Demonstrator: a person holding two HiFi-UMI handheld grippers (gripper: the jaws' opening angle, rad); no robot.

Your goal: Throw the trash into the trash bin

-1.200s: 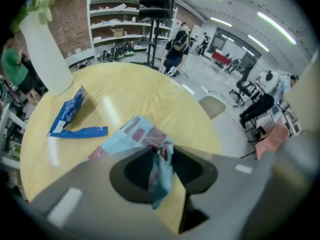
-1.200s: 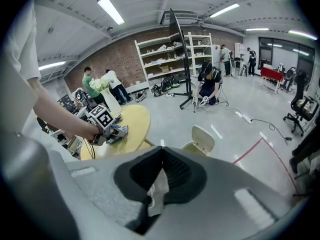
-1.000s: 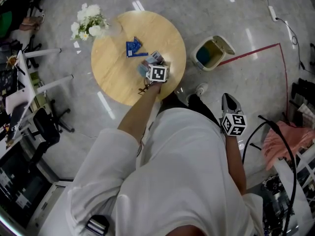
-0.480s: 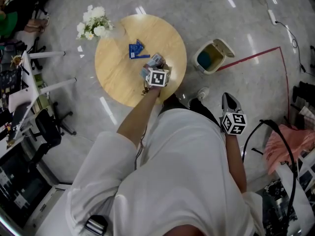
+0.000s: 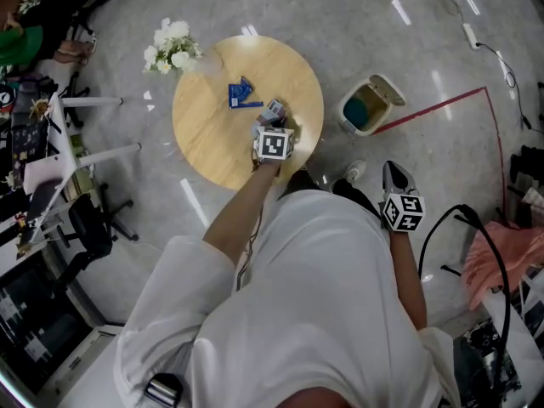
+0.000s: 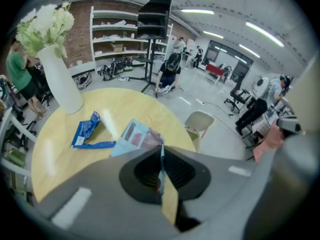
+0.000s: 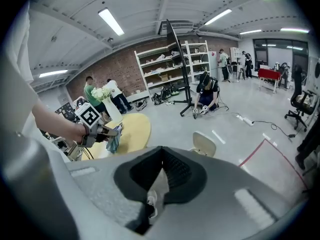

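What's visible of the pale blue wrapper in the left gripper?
The pale blue wrapper is a thin, flat packet, plastic or foil by its look, with pink-red printed patches and a crinkled edge. The left gripper is shut on that edge. In the right gripper view it hangs down from the jaws, apparently clear of the round wooden table. Nothing else touches it.

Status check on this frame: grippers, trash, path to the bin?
Left gripper shut on pale blue wrapper, over table. Right gripper shut, empty. Dark blue wrapper on table. Trash bin open, floor beside table; nothing between.
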